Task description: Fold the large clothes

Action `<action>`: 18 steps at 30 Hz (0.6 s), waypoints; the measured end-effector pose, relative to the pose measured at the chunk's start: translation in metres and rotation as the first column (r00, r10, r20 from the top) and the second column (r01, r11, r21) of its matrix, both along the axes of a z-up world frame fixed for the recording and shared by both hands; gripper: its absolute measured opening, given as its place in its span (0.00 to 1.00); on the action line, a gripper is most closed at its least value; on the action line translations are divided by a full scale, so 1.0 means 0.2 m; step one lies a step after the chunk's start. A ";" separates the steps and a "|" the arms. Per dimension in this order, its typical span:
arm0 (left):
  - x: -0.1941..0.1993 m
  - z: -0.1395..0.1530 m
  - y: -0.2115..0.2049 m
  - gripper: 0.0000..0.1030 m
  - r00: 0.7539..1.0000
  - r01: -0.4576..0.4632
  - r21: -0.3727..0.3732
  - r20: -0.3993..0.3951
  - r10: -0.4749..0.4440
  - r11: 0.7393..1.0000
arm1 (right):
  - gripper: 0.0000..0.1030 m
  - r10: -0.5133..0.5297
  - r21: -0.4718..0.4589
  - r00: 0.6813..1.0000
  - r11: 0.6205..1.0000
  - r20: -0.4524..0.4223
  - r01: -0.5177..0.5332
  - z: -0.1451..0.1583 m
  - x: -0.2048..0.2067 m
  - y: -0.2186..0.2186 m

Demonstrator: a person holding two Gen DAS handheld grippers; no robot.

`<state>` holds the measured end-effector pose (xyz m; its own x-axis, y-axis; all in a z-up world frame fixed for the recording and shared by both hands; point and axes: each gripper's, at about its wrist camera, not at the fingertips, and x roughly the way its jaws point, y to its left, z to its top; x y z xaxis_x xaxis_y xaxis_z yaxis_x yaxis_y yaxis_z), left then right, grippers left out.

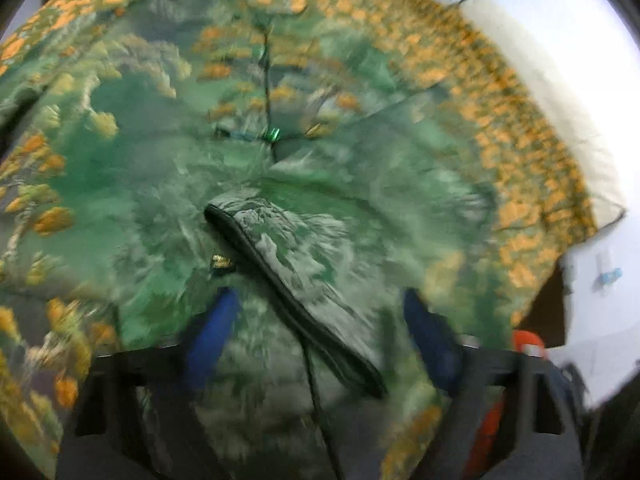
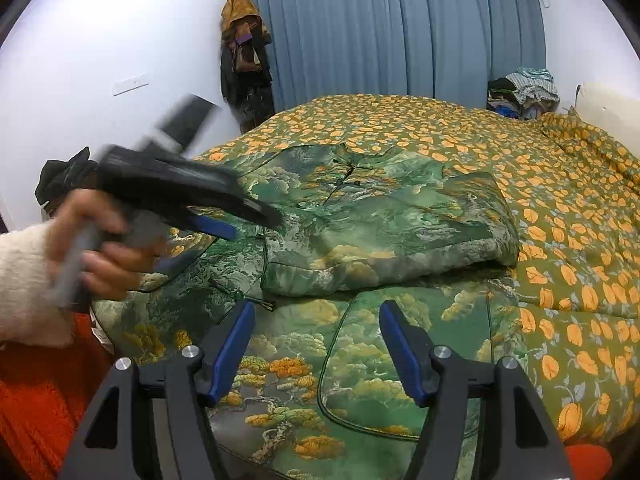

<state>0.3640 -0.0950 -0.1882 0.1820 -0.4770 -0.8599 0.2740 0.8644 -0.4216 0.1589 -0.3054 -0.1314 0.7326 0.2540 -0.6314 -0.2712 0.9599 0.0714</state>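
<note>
1. Currently, the green landscape-print jacket (image 2: 360, 216) is lying on the orange-flowered bedspread (image 2: 560, 208), its right sleeve (image 2: 472, 216) folded across the chest.
2. The left gripper (image 1: 316, 300) is hovering over a dark-piped sleeve cuff (image 1: 288, 264), jaws spread and grasping nothing; the right gripper (image 2: 316, 312) is waiting released above the near hem.
3. Judgement: pinch the cuff squarely and lay it flat.
4. A clothes pile (image 2: 520, 92) is sitting far right, well apart.

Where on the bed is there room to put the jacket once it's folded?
The bedspread is free beyond the jacket, toward the curtain, and along its right, up to the pillow. The near left is crowded: jacket, left gripper. Clothes pile fills the far right corner.
</note>
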 end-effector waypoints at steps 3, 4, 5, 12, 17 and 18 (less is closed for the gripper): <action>-0.01 -0.01 -0.04 0.42 1.000 -0.011 0.063 0.021 0.010 0.998 | 0.64 0.001 0.006 1.000 1.000 -0.003 -0.001 -0.02 -0.01 -0.01; -0.01 0.00 -0.04 0.34 0.999 -0.016 0.074 0.030 0.014 0.997 | 0.64 0.003 0.007 1.000 1.000 -0.005 -0.003 -0.03 -0.02 -0.01; -0.02 0.01 -0.04 0.17 0.999 -0.018 0.085 0.041 0.015 0.996 | 0.64 0.004 0.007 1.000 1.000 -0.007 -0.004 -0.04 -0.01 -0.01; -0.03 0.16 -0.03 0.07 0.997 -0.008 0.075 0.078 0.002 0.997 | 0.64 -0.018 0.027 1.000 0.999 0.006 0.018 -0.04 -0.01 -0.04; 0.10 0.35 0.00 0.07 0.982 0.009 0.088 0.187 -0.025 0.996 | 0.64 -0.053 0.038 0.999 0.998 0.005 0.053 -0.04 0.00 -0.08; 0.13 0.38 0.01 0.07 0.978 0.000 0.100 0.207 -0.021 0.995 | 0.64 -0.059 0.042 0.998 0.997 0.002 0.059 -0.04 0.01 -0.09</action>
<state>0.3894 -0.0927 -0.1123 0.3564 -0.3943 -0.8470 0.3557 0.8956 -0.2672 0.1607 -0.3237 -0.1400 0.7494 0.2360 -0.6187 -0.2143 0.9705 0.1106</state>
